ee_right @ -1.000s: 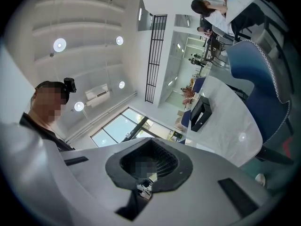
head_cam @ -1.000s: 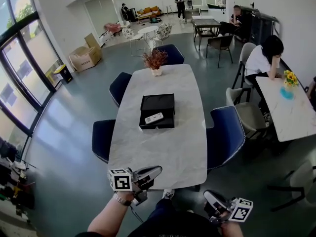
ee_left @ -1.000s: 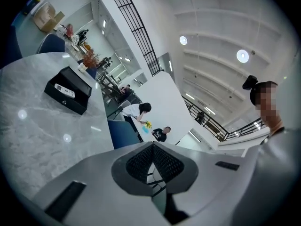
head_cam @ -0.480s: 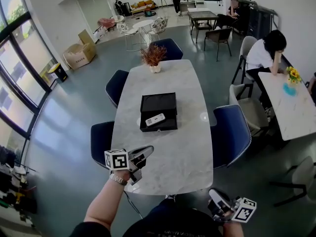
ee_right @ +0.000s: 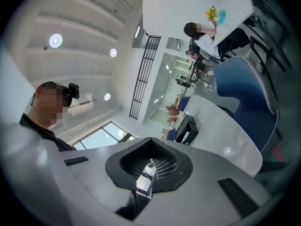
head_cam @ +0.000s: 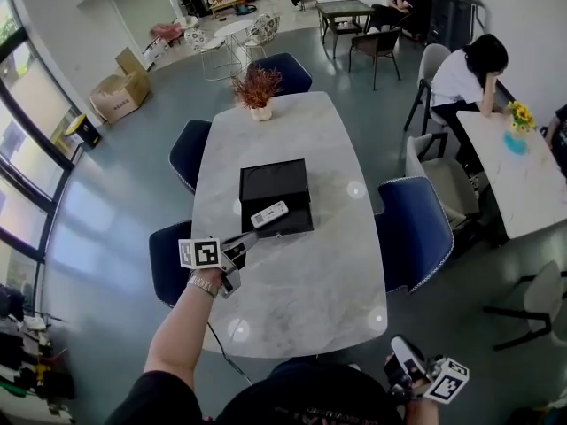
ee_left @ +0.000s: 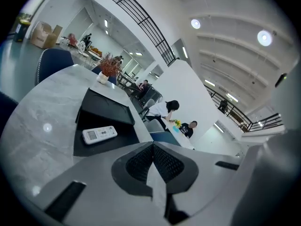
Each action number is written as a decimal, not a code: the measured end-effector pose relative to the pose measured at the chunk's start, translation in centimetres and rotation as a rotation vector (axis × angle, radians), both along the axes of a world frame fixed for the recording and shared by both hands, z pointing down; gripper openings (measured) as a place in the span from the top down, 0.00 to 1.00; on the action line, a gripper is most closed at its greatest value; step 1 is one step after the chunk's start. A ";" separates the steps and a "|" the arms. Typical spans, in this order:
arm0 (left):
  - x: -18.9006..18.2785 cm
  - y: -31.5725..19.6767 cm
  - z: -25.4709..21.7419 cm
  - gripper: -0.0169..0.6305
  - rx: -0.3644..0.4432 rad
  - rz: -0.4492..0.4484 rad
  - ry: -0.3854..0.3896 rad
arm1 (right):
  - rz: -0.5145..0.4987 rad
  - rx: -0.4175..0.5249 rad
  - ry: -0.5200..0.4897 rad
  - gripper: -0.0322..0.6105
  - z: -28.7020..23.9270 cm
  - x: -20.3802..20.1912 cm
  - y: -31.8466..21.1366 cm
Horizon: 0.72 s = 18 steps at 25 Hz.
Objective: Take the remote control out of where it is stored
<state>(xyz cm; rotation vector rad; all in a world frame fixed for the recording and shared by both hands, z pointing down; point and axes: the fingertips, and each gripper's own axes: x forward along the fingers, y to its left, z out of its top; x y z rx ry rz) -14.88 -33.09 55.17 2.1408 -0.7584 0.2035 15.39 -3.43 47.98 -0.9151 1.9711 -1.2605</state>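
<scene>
A white remote control (head_cam: 269, 213) lies in the front half of an open black box (head_cam: 275, 184) in the middle of the marble table (head_cam: 301, 282). My left gripper (head_cam: 252, 239) hovers over the table just in front and to the left of the box, its jaws shut with nothing in them. In the left gripper view the remote control (ee_left: 99, 134) lies ahead and to the left of the left gripper (ee_left: 153, 161), inside the black box (ee_left: 106, 108). My right gripper (head_cam: 400, 359) hangs low beyond the table's near edge, shut and empty; the right gripper (ee_right: 149, 171) points up along the table.
A small potted plant (head_cam: 257, 91) stands at the table's far end. Blue chairs (head_cam: 416, 237) flank the table on both sides. At the right, a person (head_cam: 465, 73) sits by a second white table (head_cam: 518, 175). Cardboard boxes (head_cam: 120, 91) stand at the far left.
My left gripper has moved forward over the table, from the near edge up to the black box. The right gripper has stayed low at the near right.
</scene>
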 end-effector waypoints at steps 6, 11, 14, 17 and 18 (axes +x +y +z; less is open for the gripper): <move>-0.9 -5.0 3.0 0.96 -0.016 0.089 -0.192 | 0.046 -0.025 0.037 0.94 0.3 -0.6 -1.2; -1.0 -7.7 5.2 0.96 -0.041 0.185 -0.310 | 0.074 -0.056 0.032 0.94 0.3 -1.4 -2.0; -1.1 -8.6 6.5 0.96 -0.052 0.249 -0.389 | 0.094 -0.068 0.045 0.94 0.8 -1.5 -2.0; -1.2 -9.5 7.6 0.96 -0.064 0.281 -0.424 | 0.115 -0.070 0.053 0.94 0.8 -1.7 -1.9; -1.2 -9.8 7.9 0.96 -0.066 0.289 -0.434 | 0.122 -0.069 0.058 0.94 0.9 -1.8 -1.9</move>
